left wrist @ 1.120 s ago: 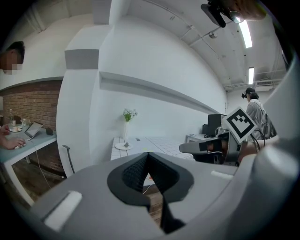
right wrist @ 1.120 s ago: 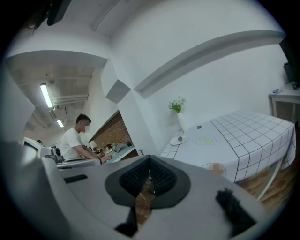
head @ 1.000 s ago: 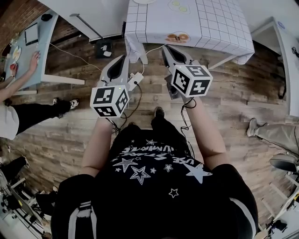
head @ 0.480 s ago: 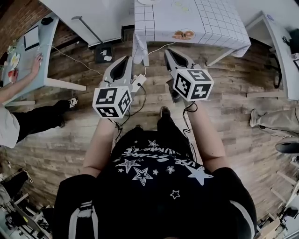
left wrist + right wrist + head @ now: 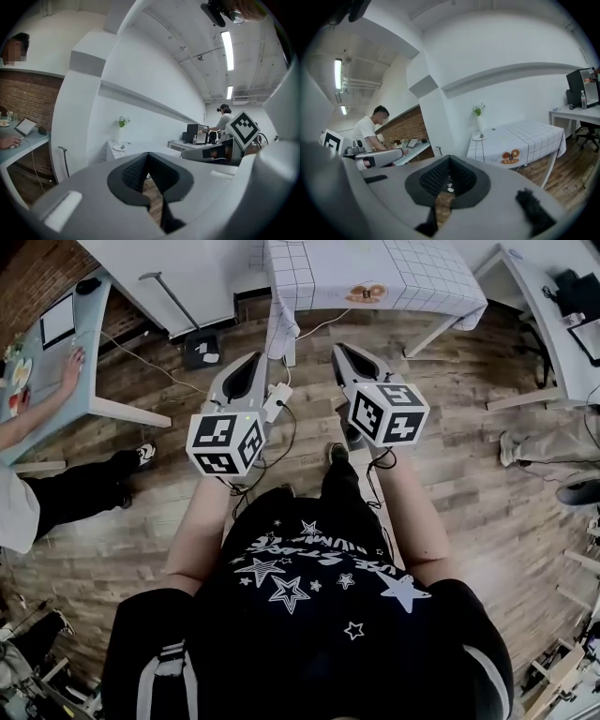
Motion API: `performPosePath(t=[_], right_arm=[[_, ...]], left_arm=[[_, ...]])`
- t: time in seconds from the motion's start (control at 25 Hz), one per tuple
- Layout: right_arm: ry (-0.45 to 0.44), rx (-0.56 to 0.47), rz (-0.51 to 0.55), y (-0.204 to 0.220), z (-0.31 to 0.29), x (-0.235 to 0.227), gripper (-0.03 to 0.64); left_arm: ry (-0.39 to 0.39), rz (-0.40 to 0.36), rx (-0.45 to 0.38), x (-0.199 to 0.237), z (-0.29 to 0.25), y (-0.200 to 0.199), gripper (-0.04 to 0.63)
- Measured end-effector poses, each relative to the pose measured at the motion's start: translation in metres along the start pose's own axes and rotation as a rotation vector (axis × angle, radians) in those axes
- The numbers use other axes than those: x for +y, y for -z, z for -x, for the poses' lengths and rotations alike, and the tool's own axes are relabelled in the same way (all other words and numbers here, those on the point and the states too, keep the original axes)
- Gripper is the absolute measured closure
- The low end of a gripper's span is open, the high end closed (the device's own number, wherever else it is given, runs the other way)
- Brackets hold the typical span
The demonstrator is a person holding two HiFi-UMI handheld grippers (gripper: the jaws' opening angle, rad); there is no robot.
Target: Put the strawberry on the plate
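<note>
While we stand on the wooden floor [image 5: 469, 474]: we carry both grippers out in front of us, close to level. We judge this a posture for walking up, not for reaching.
Left gripper [image 5: 251, 360]: its jaws are together with nothing between them. Only floorboards show through the slit below the pads.
Right gripper [image 5: 338, 348]: its jaws are also pressed together and empty, and it points towards the bench [image 5: 422, 273].
Why shut: nothing lies within reach of either gripper, so we judge closed jaws to be simply how we carry them on the approach.
Bench: it is draped in a white gridded cloth with a doughnut print [image 5: 366, 293] on the hanging front edge. It stands ahead of both grippers and well apart from them.
Plate [image 5: 479, 137]: it is small and white and sits at the wall end of the bench, just beside a vase with a green sprig [image 5: 478, 119]. A small thing stands on it, too small for us to name.
Strawberry: we cannot pick it out in any view. We judge that it lies somewhere on the bench top, ahead of the jaws and far beyond their reach.
Task stage: by our judgement not yet begun, since nothing is gripped and the bench has yet to be reached.
</note>
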State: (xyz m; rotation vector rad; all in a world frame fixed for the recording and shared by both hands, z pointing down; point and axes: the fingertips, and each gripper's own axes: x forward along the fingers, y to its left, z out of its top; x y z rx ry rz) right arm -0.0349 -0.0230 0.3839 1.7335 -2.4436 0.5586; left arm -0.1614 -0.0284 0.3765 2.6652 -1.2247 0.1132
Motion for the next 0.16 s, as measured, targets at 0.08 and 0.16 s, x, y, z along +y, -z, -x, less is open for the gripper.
performPosePath(t=[0.08, 0.16], right_arm=[[0.011, -0.002, -0.004, 0.004, 0.005, 0.013, 0.603], [0.017, -0.002, -0.006, 0.009, 0.009, 0.027, 0.603]], left_arm=[[0.012, -0.003, -0.001, 0.003, 0.012, 0.001, 0.586], [0.021, -0.002, -0.001, 0.006, 0.025, 0.002, 0.586]])
